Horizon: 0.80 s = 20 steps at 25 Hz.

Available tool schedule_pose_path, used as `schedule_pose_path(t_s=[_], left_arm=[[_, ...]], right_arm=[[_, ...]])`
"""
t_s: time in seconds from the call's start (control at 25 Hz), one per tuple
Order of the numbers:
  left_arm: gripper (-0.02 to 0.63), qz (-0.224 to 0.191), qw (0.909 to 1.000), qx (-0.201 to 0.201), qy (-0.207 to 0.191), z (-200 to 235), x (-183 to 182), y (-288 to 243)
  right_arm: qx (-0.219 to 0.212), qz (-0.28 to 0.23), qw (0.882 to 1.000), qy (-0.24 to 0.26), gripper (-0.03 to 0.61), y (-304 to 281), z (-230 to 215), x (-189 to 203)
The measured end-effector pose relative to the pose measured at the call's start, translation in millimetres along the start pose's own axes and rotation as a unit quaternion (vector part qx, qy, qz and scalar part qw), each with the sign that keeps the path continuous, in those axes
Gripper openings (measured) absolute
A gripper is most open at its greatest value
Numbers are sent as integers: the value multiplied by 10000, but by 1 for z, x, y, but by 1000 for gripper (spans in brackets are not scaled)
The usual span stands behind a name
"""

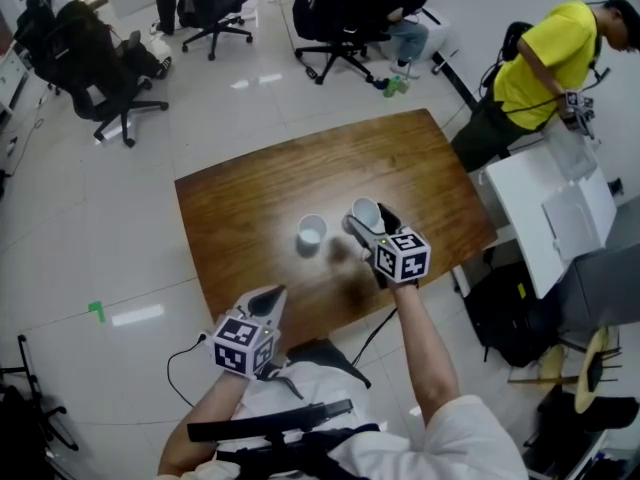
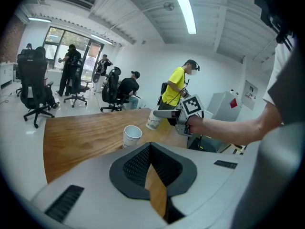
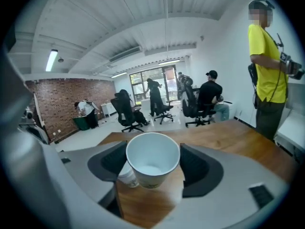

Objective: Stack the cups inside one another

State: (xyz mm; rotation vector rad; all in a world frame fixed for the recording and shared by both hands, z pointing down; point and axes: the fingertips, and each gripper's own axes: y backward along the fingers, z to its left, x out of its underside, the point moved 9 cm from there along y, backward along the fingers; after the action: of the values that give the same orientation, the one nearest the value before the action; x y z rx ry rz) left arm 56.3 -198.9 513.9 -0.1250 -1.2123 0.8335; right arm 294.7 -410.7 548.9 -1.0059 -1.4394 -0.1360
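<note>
White paper on both cups, thin-walled by the look. Noted held cup [image 1: 366,211] clamped across its wall in the right gripper [image 1: 369,222], clear of the bench [image 1: 250,188] and tipped, mouth leaning back toward the hand. Noted standing cup [image 1: 312,230] upright on the bench, just beside and below the held cup, mouth up, apparently empty. Found the left gripper [image 1: 268,300] closed to a point on nothing, at the near bench edge, apart from both cups.

Handling, as judged: very light, so easily knocked over or dragged; soft in the wall, so likely to go oval or crease under a hard squeeze; smooth enough to slip if tilted further. Best taken on the upper wall, just below the rim, with only enough squeeze to carry. Better to leave the rim round, to avoid jamming on nesting. Expect to need levelling of the held cup, base down, over the standing mouth before lowering.

Room: bare wood all round the standing cup, nothing else on the bench. Side and far edges well away from the cups. Office chairs [image 1: 118,93] and people [image 1: 548,63] beyond the bench, well apart. Could steady the standing cup with the left gripper against skating.
</note>
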Motion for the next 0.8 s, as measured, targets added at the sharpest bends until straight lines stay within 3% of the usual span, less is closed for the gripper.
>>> schedule_pose_path(t_s=[0.16,0.28,0.8], left_arm=[[-6,-41,10000,-2,-13,4,0,7],[-6,-58,10000,-14,-13,6,0,11],[-6,-134,9996,-209,105,28,9,39]], right_arm=[[-609,-107,9981,-3,353,-8,38,-17],[-793,-81,9968,9,354,-19,53,-19],[-577,439,9936,870,361,-64,86,5]])
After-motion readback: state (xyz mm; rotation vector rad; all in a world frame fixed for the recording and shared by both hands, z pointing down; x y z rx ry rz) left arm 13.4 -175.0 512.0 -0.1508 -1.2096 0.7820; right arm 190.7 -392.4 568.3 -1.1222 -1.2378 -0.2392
